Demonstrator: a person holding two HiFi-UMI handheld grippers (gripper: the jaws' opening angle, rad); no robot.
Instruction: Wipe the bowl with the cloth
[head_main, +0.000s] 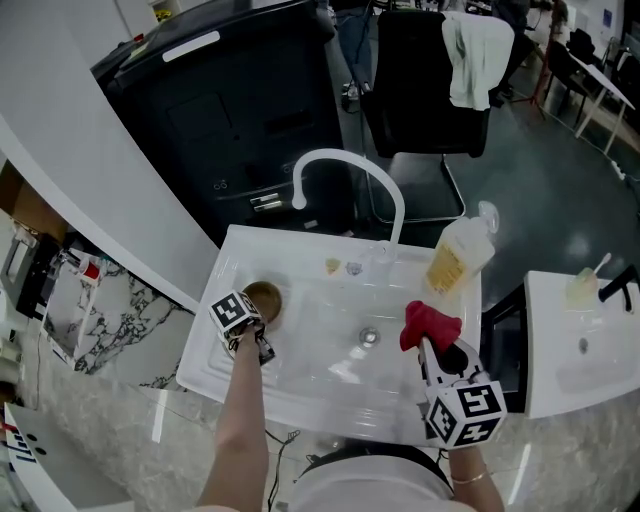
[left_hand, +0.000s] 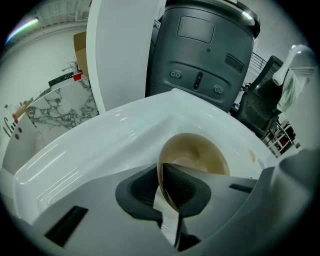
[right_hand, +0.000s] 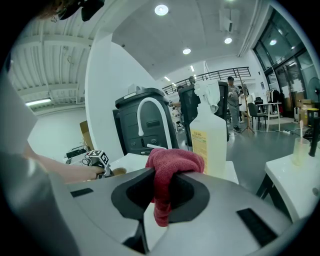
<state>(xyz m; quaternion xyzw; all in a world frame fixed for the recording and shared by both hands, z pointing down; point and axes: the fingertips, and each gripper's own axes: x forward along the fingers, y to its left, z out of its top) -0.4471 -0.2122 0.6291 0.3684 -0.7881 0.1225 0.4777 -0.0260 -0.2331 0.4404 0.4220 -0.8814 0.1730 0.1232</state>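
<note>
We pinch the brown bowl (head_main: 266, 297) by its near rim with the left tongs (head_main: 258, 322). In the left gripper view the two pads stand nearly together, one inside the wall and one outside it. The bowl sits at the left side of the white sink (head_main: 330, 390), tipped so that its hollow faces up and towards us. We cannot tell whether its foot rests on the sink or hangs just clear. We judge that the rim grip is there to steady the bowl and to leave the whole inside free for wiping.

The right tongs (head_main: 428, 345) are clamped on the red cloth (head_main: 430, 322). A thick bunch bulges above the jaws and a short tail hangs below them. We judge that this bunch is meant to work as a soft pad that meets the bowl first, ahead of the hard jaws. The cloth is over the right side of the sink, well apart from the bowl, so no wiping has begun. A plastic bottle (head_main: 460, 255) stands on the sink's back right corner, beyond the cloth, and the white faucet (head_main: 345, 165) arches over the middle. Our guess is that the next move should bring the cloth across under the faucet towards the bowl.
</note>
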